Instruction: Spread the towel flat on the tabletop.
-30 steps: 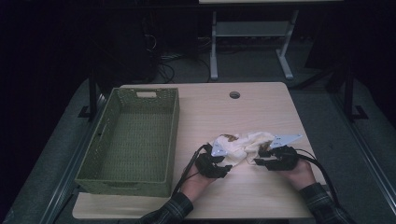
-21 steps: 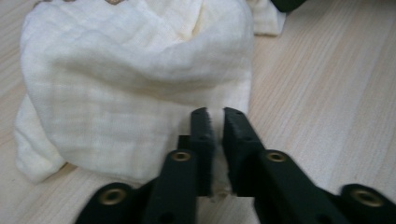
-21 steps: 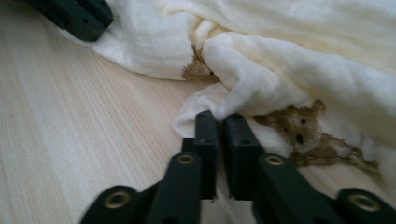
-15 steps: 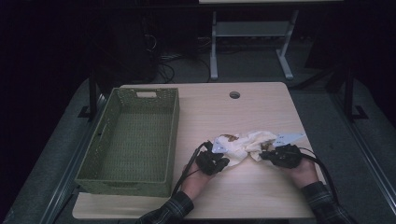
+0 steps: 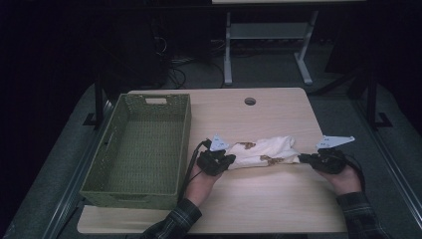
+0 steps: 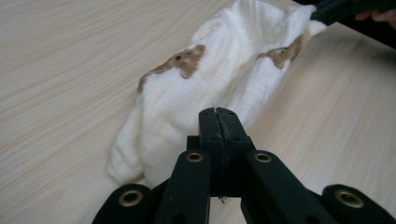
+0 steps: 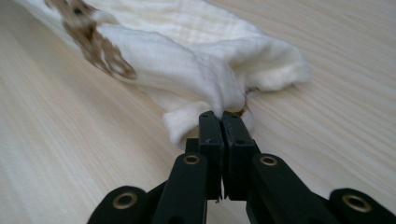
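Observation:
A white cloth [image 5: 261, 152] with brown patches lies stretched across the wooden table [image 5: 259, 204] between my two grippers. My left gripper [image 5: 230, 160] is shut on the cloth's left end. In the left gripper view the jaws [image 6: 218, 114] meet on a fold of the cloth [image 6: 205, 79], which runs away toward the other gripper. My right gripper [image 5: 302, 158] is shut on the cloth's right end. In the right gripper view its jaws [image 7: 220, 116] pinch a bunched corner of the cloth [image 7: 187, 60] just above the tabletop.
A green woven basket [image 5: 139, 144] stands empty on the left part of the table, close to my left hand. A round cable hole [image 5: 250, 101] sits near the far edge. Desk legs and cables lie on the dark floor beyond.
The cloth was a bunched heap between the grippers; now it is pulled out into a long strip. My right gripper has moved right, and both grippers have closed on the cloth's ends.

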Demonstrator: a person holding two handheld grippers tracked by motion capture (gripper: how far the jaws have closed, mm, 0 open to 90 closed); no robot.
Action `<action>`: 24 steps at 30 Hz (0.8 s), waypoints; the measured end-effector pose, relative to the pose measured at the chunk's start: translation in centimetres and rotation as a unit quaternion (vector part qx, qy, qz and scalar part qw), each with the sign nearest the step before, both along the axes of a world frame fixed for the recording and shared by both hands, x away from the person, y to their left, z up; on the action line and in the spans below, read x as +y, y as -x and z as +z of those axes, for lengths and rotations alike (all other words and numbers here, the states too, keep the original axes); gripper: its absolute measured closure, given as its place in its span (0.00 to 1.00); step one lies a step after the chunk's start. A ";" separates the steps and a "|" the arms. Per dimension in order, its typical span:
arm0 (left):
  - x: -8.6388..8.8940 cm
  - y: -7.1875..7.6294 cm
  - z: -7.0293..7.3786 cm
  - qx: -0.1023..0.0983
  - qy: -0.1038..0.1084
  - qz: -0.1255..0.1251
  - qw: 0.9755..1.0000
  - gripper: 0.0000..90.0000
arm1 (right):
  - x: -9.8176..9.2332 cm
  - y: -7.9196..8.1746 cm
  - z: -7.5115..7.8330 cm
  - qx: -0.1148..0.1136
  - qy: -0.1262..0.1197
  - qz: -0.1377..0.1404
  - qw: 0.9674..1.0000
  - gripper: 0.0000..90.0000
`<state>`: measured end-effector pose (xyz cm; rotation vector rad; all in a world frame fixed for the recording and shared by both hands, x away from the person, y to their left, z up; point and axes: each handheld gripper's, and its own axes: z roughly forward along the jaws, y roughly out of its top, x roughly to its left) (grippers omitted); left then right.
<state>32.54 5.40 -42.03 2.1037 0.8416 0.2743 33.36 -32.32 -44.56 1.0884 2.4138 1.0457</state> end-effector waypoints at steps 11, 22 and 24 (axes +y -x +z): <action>-0.6 -3.0 -2.6 -0.005 -0.044 0.048 0.998 1.00 | -0.7 -1.6 -1.2 0.017 0.006 -0.014 1.000 0.97; -1.1 -2.0 -1.7 -0.018 -0.041 0.029 0.999 0.86 | -0.1 -2.1 -1.5 0.019 0.002 -0.002 1.000 0.97; -1.5 -1.0 -1.3 -0.017 -0.039 0.004 0.999 0.85 | -0.1 -2.1 -1.4 0.019 0.004 -0.001 1.000 0.97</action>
